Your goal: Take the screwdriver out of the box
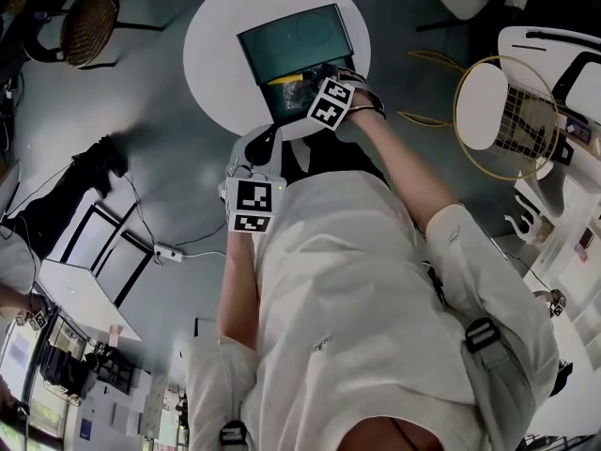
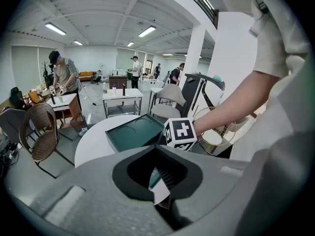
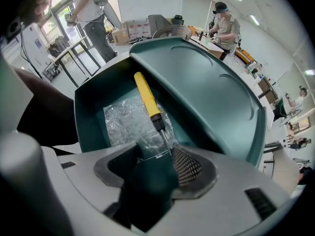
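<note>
A dark green box [image 1: 296, 40] stands open on a round white table [image 1: 211, 54], its lid [image 3: 211, 92] tilted back. Inside it a screwdriver [image 3: 147, 97] with a yellow handle and a thin metal shaft lies on a crumpled clear plastic bag [image 3: 125, 124]. My right gripper [image 3: 157, 166] points steeply down into the box, open. The tip of the shaft lies just by its right pad [image 3: 187, 167], and nothing is pinched. In the head view its marker cube [image 1: 331, 103] hides most of the box's inside. My left gripper [image 1: 255, 148] hovers at the table's near edge, its jaws nearly together with nothing between them.
A wicker chair [image 1: 89, 22] stands left of the table and a wire-frame chair [image 1: 507, 116] to the right. A power strip [image 1: 169, 252], cables and flat boards [image 1: 84, 294] lie on the floor at the left. People [image 2: 61, 77] work at tables far behind.
</note>
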